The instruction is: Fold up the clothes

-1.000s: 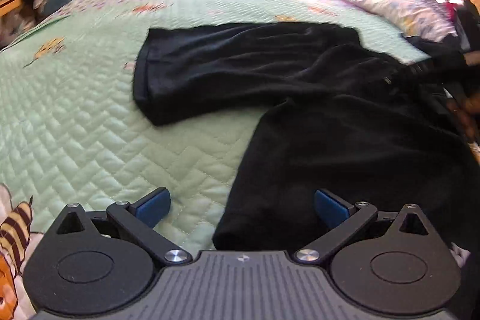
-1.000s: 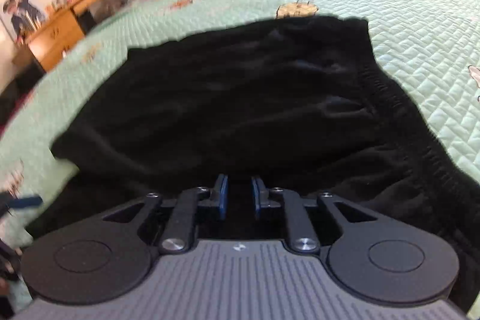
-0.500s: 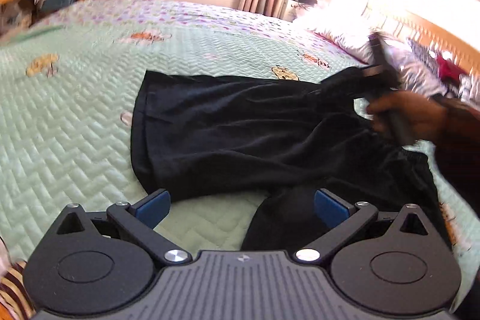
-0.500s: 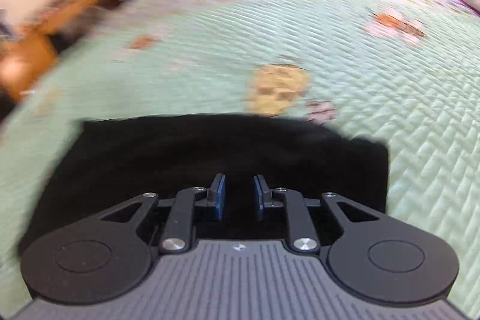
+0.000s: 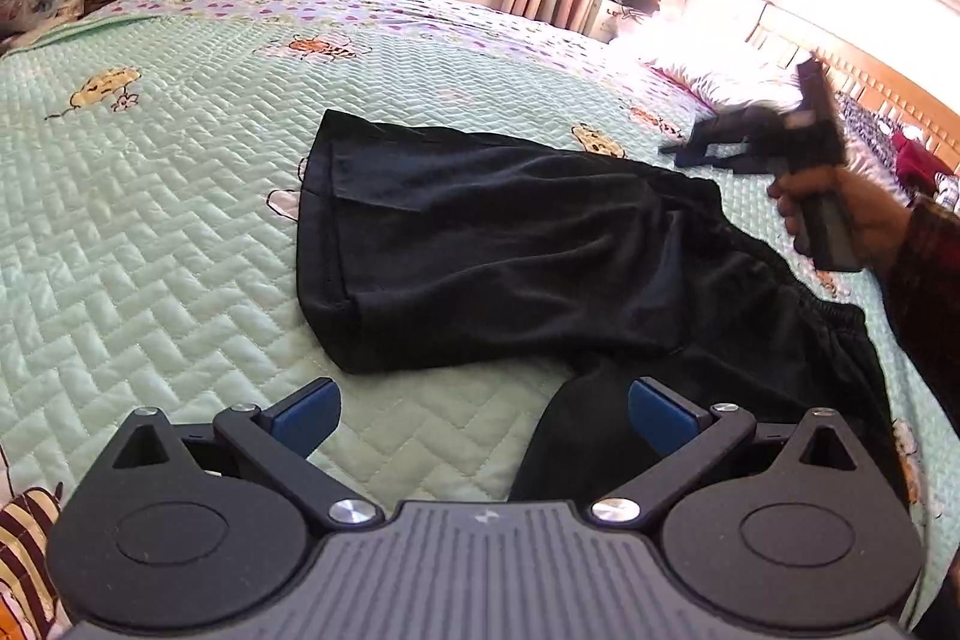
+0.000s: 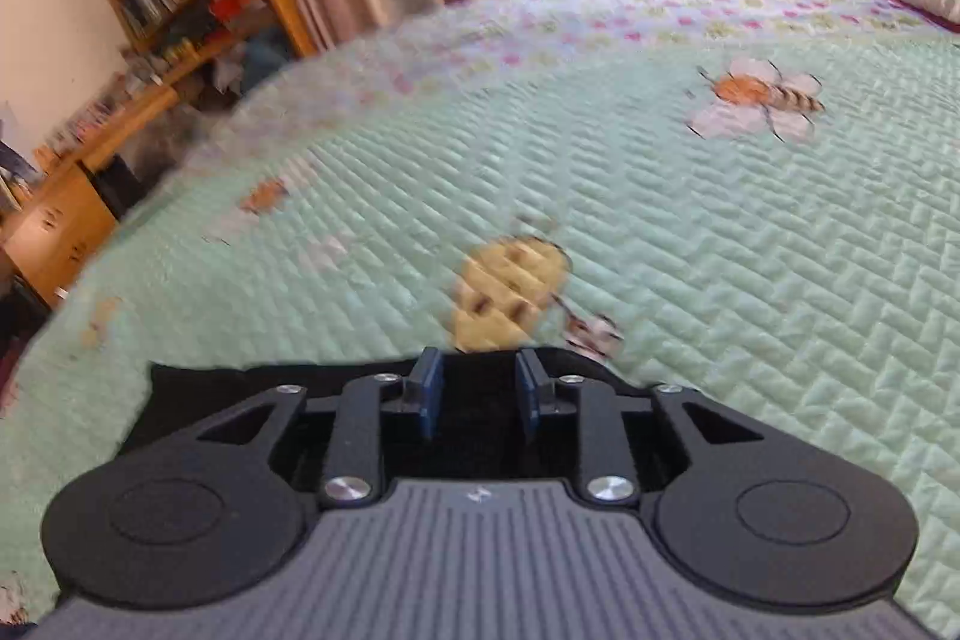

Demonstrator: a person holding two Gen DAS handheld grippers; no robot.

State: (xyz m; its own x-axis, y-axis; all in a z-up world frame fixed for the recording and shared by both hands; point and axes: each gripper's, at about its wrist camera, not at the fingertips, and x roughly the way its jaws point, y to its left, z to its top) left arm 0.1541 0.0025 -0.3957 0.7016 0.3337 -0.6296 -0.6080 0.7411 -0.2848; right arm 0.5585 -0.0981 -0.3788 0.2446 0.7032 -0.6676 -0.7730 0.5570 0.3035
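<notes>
Left gripper (image 5: pixel 483 415): my fingers spread wide, nothing between.
Right gripper (image 6: pixel 477 391): my fingers opening, pads clear of cloth.
Black shorts (image 5: pixel 510 250): on the bed (image 5: pixel 150 220), centre, reaching toward 5 o'clock.

Shorts (image 5: pixel 510 250) lie on the bed (image 5: pixel 150 220), pillow (image 5: pixel 720 70) behind.
</notes>
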